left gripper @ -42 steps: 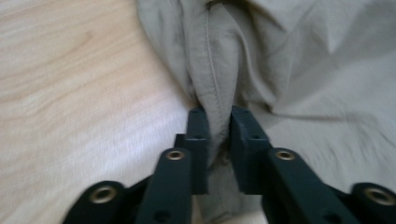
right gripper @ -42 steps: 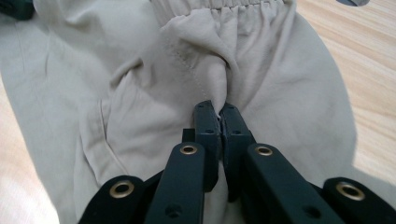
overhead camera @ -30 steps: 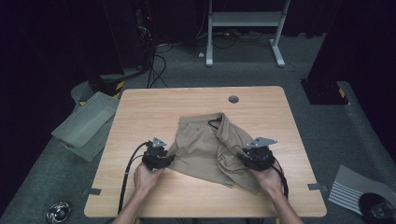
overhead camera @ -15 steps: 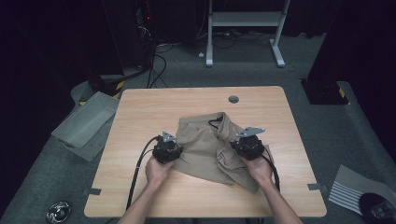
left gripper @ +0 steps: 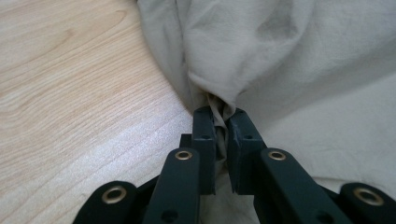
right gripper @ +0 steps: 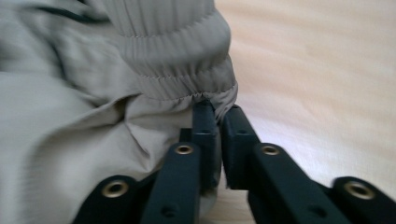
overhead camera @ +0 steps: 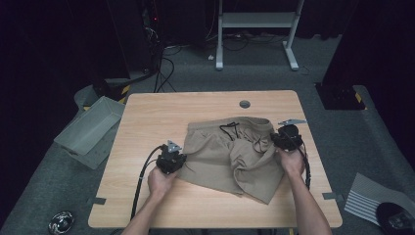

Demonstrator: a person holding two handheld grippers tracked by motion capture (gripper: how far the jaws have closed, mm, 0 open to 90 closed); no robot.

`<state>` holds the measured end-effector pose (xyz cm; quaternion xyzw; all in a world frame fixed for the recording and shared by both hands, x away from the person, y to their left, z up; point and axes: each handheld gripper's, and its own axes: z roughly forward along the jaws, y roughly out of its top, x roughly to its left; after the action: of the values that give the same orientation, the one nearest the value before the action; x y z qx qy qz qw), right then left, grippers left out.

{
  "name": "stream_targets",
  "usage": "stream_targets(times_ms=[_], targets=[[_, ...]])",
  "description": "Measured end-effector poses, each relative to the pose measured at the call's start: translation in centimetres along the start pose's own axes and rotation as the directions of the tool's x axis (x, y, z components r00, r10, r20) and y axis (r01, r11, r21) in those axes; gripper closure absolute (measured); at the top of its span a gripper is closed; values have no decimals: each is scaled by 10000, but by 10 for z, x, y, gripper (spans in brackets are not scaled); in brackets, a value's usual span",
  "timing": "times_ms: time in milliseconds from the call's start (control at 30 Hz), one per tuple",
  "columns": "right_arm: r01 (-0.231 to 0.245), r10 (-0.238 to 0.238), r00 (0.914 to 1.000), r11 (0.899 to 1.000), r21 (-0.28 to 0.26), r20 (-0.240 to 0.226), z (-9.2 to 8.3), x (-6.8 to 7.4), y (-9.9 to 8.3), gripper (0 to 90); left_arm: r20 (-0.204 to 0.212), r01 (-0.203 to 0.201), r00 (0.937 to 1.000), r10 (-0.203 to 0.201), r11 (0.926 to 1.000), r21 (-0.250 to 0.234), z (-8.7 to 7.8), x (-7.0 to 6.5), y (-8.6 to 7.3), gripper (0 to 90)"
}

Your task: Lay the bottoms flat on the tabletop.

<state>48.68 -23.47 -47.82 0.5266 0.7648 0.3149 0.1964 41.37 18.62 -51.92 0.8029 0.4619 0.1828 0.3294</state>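
Crumpled beige shorts (overhead camera: 235, 156) with a dark drawstring lie on the wooden table (overhead camera: 156, 117). My left gripper (overhead camera: 183, 161) sits at their left edge. In the left gripper view its jaws have just been closing, and the left gripper (left gripper: 223, 116) now pinches a bunched fold of the shorts (left gripper: 280, 56). My right gripper (overhead camera: 275, 141) is at the shorts' right side. There the right gripper (right gripper: 215, 112) holds cloth just under the ribbed elastic waistband (right gripper: 177, 51); its jaws have just been easing open slightly, with fabric still squeezed between them.
A round cable hole (overhead camera: 244, 104) is in the table's far side. On the floor are a grey bin (overhead camera: 88, 129) at the left, a white stand (overhead camera: 254, 29) beyond the table, a tape roll (overhead camera: 61, 221) at bottom left and a striped sheet (overhead camera: 367, 198) at bottom right.
The right gripper has moved right and away from the person, pulling the waistband with it and spreading the shorts. The left gripper has stayed at the left edge.
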Motion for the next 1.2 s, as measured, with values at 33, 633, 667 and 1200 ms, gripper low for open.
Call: stream_targets(times_ms=[33,633,667,1200], targets=[[-301,300,9995,9994,179,70,4,-4,-2,752,-5,6,10000,-6,10000,0,0,0,0,793],[1589,-1664,9826,9831,-905,-827,-35,54,-18,545,175,303,9994,-300,9994,-186,7,-6,6,655],[1587,-1648,9822,9848,-710,-904,-29,54,-20,555,210,254,9995,-251,9996,-131,6,-5,6,684],[669,-673,9973,9977,144,292,-7,0,-18,889,49,590,9983,-589,9982,-109,-15,16,-5,873]])
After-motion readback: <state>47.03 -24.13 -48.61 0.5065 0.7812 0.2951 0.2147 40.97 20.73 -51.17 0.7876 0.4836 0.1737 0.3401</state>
